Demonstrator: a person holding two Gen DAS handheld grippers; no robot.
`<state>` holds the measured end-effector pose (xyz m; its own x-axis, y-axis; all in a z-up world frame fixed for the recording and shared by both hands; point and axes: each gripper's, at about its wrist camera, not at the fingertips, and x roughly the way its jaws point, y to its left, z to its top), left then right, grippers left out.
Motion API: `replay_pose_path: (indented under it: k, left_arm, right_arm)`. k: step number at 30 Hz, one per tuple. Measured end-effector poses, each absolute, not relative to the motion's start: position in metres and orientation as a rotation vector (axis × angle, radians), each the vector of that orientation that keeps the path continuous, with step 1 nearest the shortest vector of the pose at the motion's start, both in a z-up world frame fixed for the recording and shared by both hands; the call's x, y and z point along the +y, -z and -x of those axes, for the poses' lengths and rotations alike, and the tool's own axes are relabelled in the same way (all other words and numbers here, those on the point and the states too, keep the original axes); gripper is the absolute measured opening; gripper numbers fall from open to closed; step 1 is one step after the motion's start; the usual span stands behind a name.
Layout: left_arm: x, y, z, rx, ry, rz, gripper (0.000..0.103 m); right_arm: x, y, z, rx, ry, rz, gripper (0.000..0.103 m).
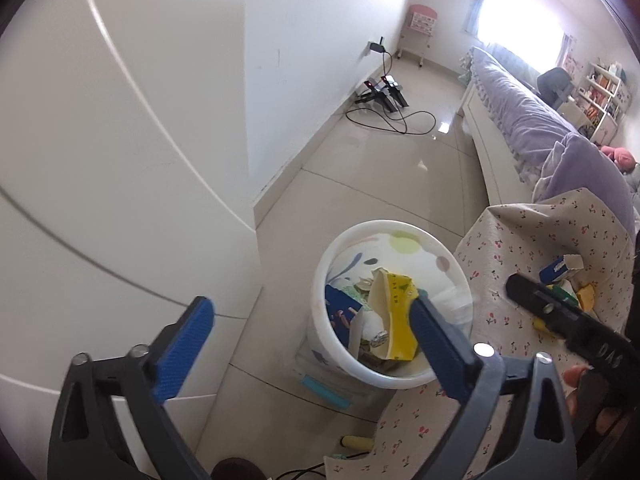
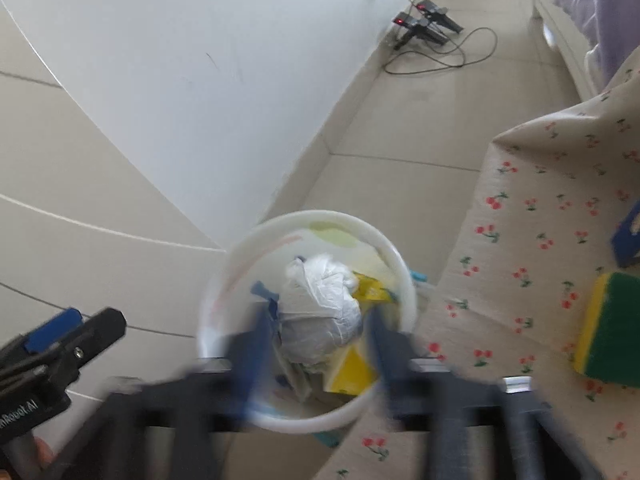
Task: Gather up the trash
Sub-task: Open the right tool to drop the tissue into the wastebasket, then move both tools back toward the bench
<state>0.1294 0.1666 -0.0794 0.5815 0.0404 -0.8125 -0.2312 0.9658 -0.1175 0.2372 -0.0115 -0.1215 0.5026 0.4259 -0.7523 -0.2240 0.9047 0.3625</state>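
1. Your widest surface is the cherry-print cloth (image 2: 532, 220) on the table at your right; it hangs down beside the bin.
2. The white trash bin (image 1: 320, 280) stands on the tiled floor (image 1: 384, 184) between the pale cabinet front (image 1: 120, 184) and that cloth, just beside the table edge.
3. Inside the bin you have a crumpled white plastic bag (image 2: 320, 312), a yellow carton (image 1: 394, 320), and a blue packet (image 1: 340, 308) against the near wall.
4. Your left gripper (image 1: 308, 344) hangs over the near side of the bin, its blue pads (image 1: 184, 344) spread wide with nothing between them.
5. Your right gripper (image 2: 316, 344) is blurred, directly above the bin mouth; its tongs stand apart, framing the white bag without pressing on it.
6. Still on the cloth: a green-and-yellow sponge (image 2: 608, 328) and, beyond it, a blue carton (image 2: 628, 236) cut off by the frame edge.
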Motion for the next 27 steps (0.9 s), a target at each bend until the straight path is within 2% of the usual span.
replay_pose_path:
  k: [1,17,27]
  left_arm:
    - [0.168,0.079,-0.129,0.937,-0.164,0.220,0.101]
    - [0.157,0.072,-0.122,0.922,-0.156,0.227,0.101]
    - [0.119,0.054,-0.127,0.837,-0.125,0.233,0.101]
  right_arm:
    - [-0.012,0.119,-0.237,0.956,-0.389,-0.236,0.089]
    - [-0.039,0.099,-0.230,0.939,-0.270,-0.167,0.097]
    - [-0.080,0.075,-0.215,0.830,-0.127,-0.097,0.103]
